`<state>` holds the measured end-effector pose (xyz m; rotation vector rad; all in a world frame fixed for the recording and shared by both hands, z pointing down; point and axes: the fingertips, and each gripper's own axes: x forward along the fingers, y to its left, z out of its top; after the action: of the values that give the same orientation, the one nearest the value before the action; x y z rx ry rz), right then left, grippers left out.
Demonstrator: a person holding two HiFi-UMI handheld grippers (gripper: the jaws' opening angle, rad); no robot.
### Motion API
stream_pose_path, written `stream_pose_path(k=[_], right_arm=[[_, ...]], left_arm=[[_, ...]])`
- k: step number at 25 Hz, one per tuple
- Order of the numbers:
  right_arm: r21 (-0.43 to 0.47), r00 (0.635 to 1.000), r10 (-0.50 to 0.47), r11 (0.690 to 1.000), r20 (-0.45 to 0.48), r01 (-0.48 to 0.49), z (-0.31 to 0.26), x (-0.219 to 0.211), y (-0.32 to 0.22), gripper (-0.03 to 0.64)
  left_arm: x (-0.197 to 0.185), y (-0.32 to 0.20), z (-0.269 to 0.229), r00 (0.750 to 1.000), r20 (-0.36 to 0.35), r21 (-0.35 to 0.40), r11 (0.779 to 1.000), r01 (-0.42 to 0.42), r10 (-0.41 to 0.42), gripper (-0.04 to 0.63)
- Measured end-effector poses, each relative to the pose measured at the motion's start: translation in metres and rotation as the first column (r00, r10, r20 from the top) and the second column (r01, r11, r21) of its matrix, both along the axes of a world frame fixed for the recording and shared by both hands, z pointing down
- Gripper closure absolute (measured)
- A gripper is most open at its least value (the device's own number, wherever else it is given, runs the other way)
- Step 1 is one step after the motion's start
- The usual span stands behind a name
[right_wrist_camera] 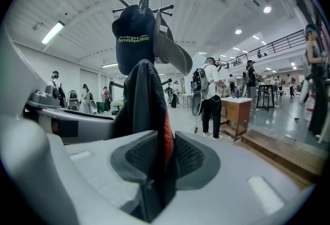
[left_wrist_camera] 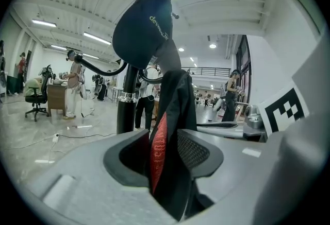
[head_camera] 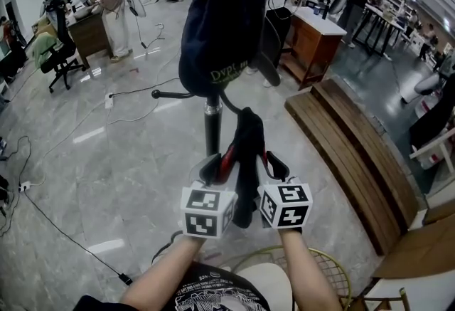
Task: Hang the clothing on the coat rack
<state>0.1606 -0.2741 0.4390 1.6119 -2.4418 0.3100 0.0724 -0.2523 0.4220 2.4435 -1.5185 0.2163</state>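
between the right gripper's [right_wrist_camera: 167, 153] dimpled jaws hangs a limp black-and-red garment [right_wrist_camera: 138, 100].

Held side by side, the left hand-held gripper [head_camera: 212, 169] gapes open while the right hand-held gripper [head_camera: 276, 166] pinches the garment [head_camera: 249, 149].

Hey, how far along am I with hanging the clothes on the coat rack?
Done: a navy garment hangs at the top of the coat rack. In hand: the black-and-red garment seems draped over a lower hook; the left gripper has its jaws apart around it, the right gripper pinches it. Left: release the right gripper and draw both away.
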Motion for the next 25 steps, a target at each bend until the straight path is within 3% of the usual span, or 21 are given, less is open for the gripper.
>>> stream_pose_path(k=[25], right_arm=[[0.011, 1.0, 0.005, 1.0, 0.016, -0.005, -0.013, 0.006, 0.061, 0.549]], left_arm=[[0.033, 0.04, 0.003, 0.997, 0.016, -0.016, 0.997, -0.073, 0.073, 0.454]])
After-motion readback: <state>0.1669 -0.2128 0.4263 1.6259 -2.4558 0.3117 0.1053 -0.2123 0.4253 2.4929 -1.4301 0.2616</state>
